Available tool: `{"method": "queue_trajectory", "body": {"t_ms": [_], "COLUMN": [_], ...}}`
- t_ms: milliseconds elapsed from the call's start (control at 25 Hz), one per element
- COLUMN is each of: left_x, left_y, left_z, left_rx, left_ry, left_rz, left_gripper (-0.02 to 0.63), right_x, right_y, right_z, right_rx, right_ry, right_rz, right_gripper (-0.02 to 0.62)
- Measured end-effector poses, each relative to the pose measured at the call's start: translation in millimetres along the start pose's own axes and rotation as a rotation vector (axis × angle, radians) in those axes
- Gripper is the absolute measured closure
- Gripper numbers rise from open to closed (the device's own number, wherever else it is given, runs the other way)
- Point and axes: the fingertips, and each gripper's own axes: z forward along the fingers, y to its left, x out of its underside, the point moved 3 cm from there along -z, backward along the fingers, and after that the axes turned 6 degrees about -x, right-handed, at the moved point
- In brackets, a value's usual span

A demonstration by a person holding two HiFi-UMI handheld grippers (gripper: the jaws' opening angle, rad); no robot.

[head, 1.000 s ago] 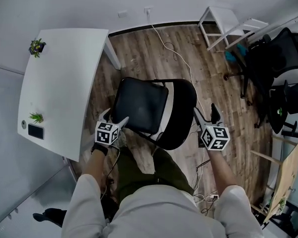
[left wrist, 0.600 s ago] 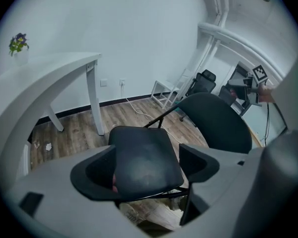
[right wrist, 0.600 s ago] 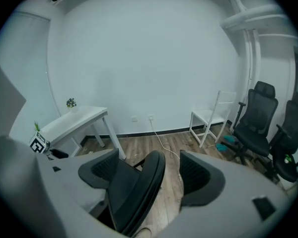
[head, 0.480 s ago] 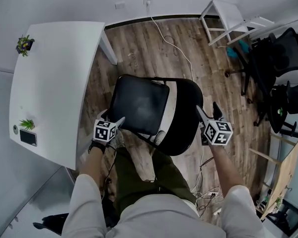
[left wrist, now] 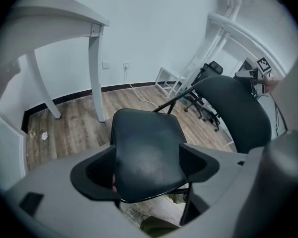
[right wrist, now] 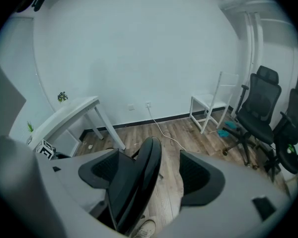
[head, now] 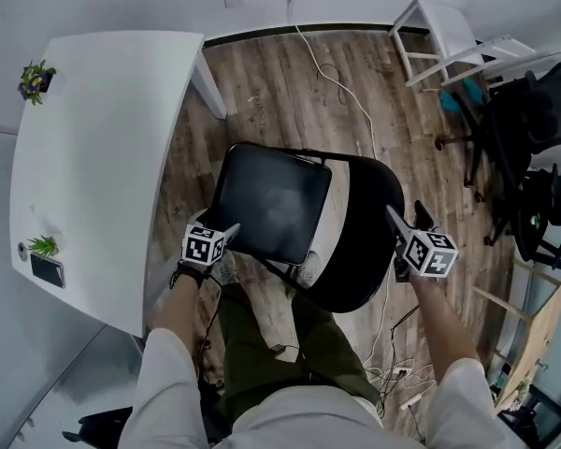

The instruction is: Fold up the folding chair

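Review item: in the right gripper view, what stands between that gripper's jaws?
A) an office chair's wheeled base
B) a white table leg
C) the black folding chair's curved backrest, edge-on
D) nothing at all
C: the black folding chair's curved backrest rises edge-on through the gap between the spread jaws of the right gripper.

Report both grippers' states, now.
Left gripper: open, chair seat between its jaws.
Right gripper: open, jaws around the chair backrest.

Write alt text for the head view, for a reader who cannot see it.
Seen from above, a person stands over a black folding chair, left gripper at the front of its seat, right gripper at the edge of its backrest. A white table stands left; office chairs right.
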Motion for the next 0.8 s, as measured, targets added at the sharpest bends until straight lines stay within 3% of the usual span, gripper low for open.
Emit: {"method": "queue_trajectory", "body": {"t_ms": [440,600,800], "left_x": [23.2,32.9,44.9], "left_y": [30.4,41.9,60.8], "left_z": [51.6,71.8,93.8], "left_rx": [0.002,0.017,0.026], "left_ry": [0.067,0.085,0.101], "left_rz": [-0.007,-0.025,-0.081], "left_gripper": [0.206,0.206,0.206], "right_x": [13.2,20.5,18.6], "right_y": [-10.6,-16.7,-14.9], "right_z": [32.0,41.0,51.3], "right_rx": [-0.076,-0.103,-0.145], "right_ry": [0.105,0.144,0.188], "right_rz": [0.102,0.163,0.154], "right_gripper": [0.214,0.282,0.282]}}
